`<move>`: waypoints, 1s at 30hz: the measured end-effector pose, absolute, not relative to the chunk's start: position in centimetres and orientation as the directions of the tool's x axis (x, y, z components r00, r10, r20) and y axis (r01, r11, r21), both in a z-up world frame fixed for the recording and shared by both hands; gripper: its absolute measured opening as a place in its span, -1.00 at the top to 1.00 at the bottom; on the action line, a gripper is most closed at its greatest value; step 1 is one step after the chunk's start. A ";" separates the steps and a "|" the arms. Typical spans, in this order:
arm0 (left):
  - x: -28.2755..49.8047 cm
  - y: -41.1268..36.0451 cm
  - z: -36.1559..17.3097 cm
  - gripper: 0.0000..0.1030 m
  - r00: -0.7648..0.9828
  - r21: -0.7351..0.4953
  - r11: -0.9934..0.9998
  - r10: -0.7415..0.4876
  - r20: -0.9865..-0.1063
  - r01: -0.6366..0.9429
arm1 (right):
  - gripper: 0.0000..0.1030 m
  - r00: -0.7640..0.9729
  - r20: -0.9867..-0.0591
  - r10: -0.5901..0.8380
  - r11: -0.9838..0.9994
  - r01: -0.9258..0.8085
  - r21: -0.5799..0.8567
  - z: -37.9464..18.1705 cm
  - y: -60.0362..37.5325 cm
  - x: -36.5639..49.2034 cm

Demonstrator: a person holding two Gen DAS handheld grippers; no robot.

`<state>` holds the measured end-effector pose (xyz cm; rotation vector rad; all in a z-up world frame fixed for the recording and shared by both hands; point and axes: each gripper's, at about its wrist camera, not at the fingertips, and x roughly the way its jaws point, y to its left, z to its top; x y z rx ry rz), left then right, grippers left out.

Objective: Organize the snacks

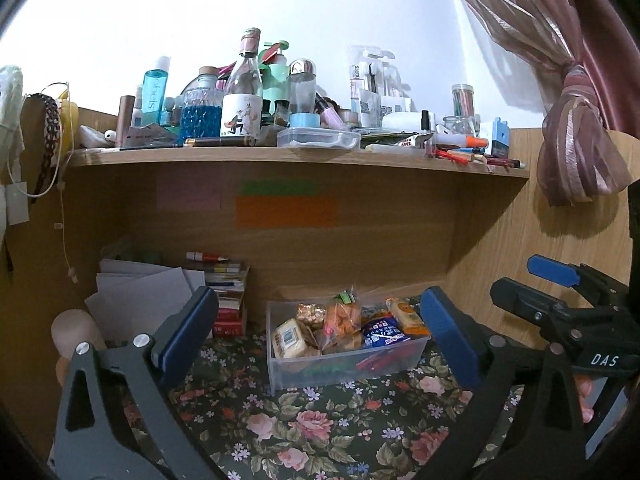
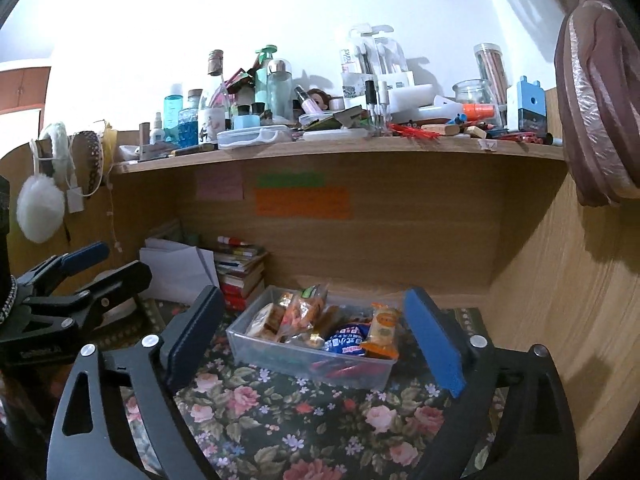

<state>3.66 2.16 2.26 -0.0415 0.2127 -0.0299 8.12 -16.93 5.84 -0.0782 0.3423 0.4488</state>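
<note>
The wooden desk alcove [image 1: 360, 248] frames everything I see, its shelf [image 1: 280, 158] at twelve o'clock crowded with bottles and jars. Below it the floral cloth [image 1: 312, 420] covers the desk surface. On that cloth sits the clear plastic bin [image 1: 340, 368], packed with wrapped snacks [image 1: 336, 324]; it lies dead ahead at twelve o'clock from my left gripper [image 1: 316, 340], framed between my two blue pads. From my right gripper [image 2: 316, 340] the same bin [image 2: 312, 364] is also at twelve, its long axis running from ten toward four o'clock. Both grippers stand wide apart and hold nothing. I judge the two about equally near, the left squarer to the bin's front wall. A stack of books [image 1: 228, 296] and loose papers [image 1: 140, 292] sit at ten o'clock, just beside the bin's left end. No loose snack shows on the cloth, so the sorting looks largely done. An orange packet [image 2: 382, 330] leans over the bin's right rim.
</note>
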 end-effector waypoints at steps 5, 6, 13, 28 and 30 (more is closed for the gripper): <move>3.5 2.1 2.2 -1.00 0.979 -0.039 0.999 -0.032 -0.204 0.024 | -0.91 0.853 -0.338 0.398 0.906 -0.422 0.000 5.7 -16.9 7.7; 3.4 2.0 2.2 -1.00 0.979 -0.039 0.999 -0.033 -0.202 0.025 | -0.93 0.853 -0.336 0.399 0.906 -0.424 0.000 5.7 -16.9 7.8; 3.4 2.1 2.2 -1.00 0.980 -0.037 0.999 -0.038 -0.198 0.031 | -1.00 0.861 -0.326 0.390 0.910 -0.414 -0.007 5.7 -17.0 7.5; 3.5 2.3 2.5 -1.00 0.981 -0.036 0.999 -0.046 -0.188 0.040 | -1.00 0.867 -0.312 0.388 0.911 -0.413 -0.016 6.0 -16.7 7.0; 3.5 2.2 2.4 -1.00 0.981 -0.038 0.999 -0.046 -0.188 0.040 | -1.00 0.867 -0.312 0.387 0.911 -0.413 -0.018 6.0 -16.8 7.0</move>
